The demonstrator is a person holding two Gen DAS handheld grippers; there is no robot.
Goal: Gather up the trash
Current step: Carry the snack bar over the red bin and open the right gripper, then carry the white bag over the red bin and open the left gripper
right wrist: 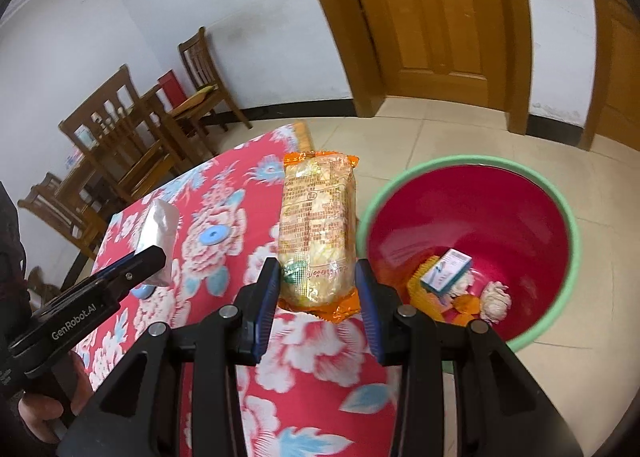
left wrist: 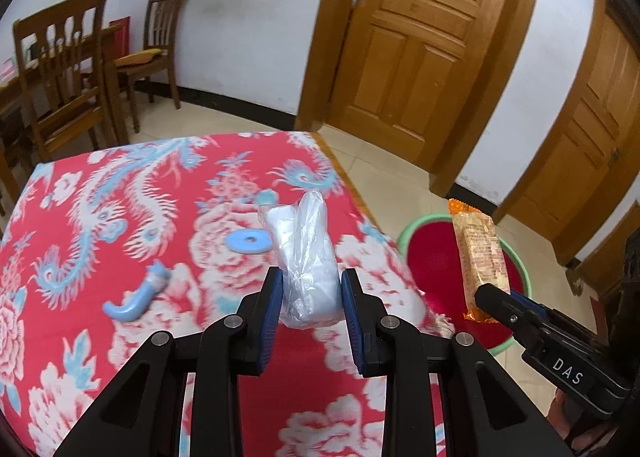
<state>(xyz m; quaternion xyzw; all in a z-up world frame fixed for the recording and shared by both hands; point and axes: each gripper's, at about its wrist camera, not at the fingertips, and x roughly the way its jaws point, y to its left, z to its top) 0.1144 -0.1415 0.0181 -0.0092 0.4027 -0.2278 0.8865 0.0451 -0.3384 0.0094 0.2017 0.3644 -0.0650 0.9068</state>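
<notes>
Carrying two pieces of rubbish toward the bin is the step in hand, by my reading: both grippers are loaded and held above the table (left wrist: 120, 217), whose red cloth with white and blue flowers fills the lower left of both views, while the red bin with a green rim (right wrist: 568, 225) stands on the tiled floor just beside the table's right edge. The bin already holds a small white and blue box (right wrist: 446, 271), a crumpled white wad (right wrist: 496, 301) and some orange scraps. The next move calls for bringing each load out past the table edge and over the bin's mouth before the fingers part; the right hand's load is nearer the bin, so it would likely go first. The right gripper (right wrist: 316, 281) has its blue pads part-way closed and pressed on the lower end of an orange snack packet (right wrist: 316, 225), which stands upright between them with its crimped bottom edge hanging just below the pads. The left gripper (left wrist: 308, 289) is closed narrower, its pads squeezing a soft white bundle in clear plastic (left wrist: 304, 257) that sticks up above the fingertips. Left on the cloth are a blue ring (left wrist: 248, 240) and a blue hook-shaped piece (left wrist: 136, 301), lying apart from each other; whether these count as trash I cannot tell.
</notes>
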